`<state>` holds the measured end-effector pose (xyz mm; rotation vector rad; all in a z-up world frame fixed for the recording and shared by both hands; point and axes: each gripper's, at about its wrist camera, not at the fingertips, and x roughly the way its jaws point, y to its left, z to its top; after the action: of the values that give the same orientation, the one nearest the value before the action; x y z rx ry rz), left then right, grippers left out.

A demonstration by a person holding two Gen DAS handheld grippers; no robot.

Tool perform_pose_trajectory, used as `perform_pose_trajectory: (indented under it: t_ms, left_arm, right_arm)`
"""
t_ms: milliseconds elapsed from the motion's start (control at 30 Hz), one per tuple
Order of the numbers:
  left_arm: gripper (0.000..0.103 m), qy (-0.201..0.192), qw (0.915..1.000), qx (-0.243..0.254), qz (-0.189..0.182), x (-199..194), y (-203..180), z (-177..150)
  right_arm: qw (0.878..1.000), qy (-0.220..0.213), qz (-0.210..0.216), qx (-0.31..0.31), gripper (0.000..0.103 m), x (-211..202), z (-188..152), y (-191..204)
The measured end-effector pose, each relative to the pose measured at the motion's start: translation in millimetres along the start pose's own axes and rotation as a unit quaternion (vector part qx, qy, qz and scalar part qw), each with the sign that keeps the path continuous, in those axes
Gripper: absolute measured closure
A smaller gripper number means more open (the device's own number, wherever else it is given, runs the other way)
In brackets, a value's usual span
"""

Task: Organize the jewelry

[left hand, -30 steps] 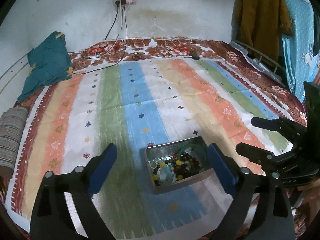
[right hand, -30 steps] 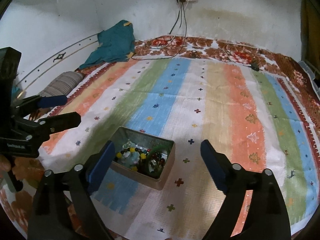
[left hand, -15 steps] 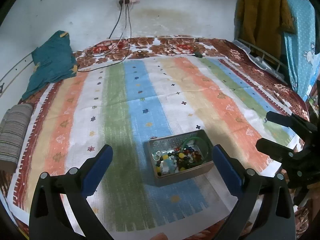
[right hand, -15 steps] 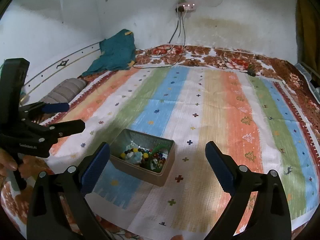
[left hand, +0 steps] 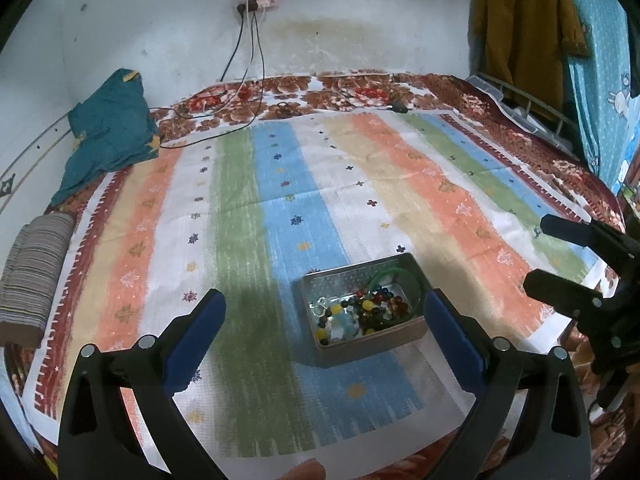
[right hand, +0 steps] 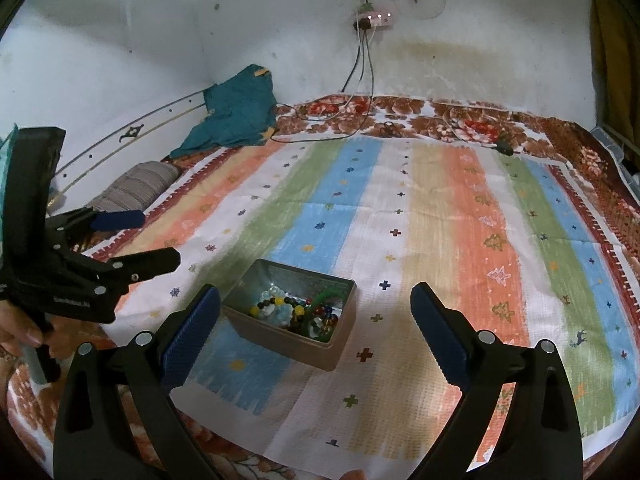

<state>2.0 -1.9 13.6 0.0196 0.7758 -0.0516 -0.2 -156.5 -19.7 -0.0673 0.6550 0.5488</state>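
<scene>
A small grey metal tin (left hand: 394, 338) sits on the striped mat near its front edge; it also shows in the right wrist view (right hand: 344, 312). It holds beaded jewelry (left hand: 362, 308) of several colours and a green bangle (left hand: 412, 280); the beads also show in the right wrist view (right hand: 296, 314). My left gripper (left hand: 326, 328) is open and empty, held above and short of the tin. My right gripper (right hand: 316, 326) is open and empty, just behind the tin. Each gripper shows in the other's view, left (right hand: 120, 240) and right (left hand: 572, 260).
The striped mat (left hand: 360, 184) lies on a floral bedspread (left hand: 340, 92). A teal cloth (left hand: 108, 136) and a striped roll (left hand: 32, 272) lie at the left. Charger cables (left hand: 240, 80) hang from a wall socket. Clothes (left hand: 524, 28) hang at the right.
Both grippers have drawn back and risen from the tin, so it looks smaller and farther. Both stay open and empty. The tin has not moved.
</scene>
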Motion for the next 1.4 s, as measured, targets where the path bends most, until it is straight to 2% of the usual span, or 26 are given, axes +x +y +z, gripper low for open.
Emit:
perform_pose_trajectory:
  t_ms: [333,1400]
  left_arm:
    - [0.006,-0.01,0.9997,-0.003,-0.023,-2.5,2.4,-1.3]
    - [0.006,-0.013,0.9997,0.018,-0.014,-1.6,-0.9,-6.3]
  right_arm:
    - [1.0,-0.001,-0.001,-0.008,0.006,-1.6,0.2,4.8]
    - [1.0,0.001,0.01,-0.002,0.006,1.8,0.5,6.7]
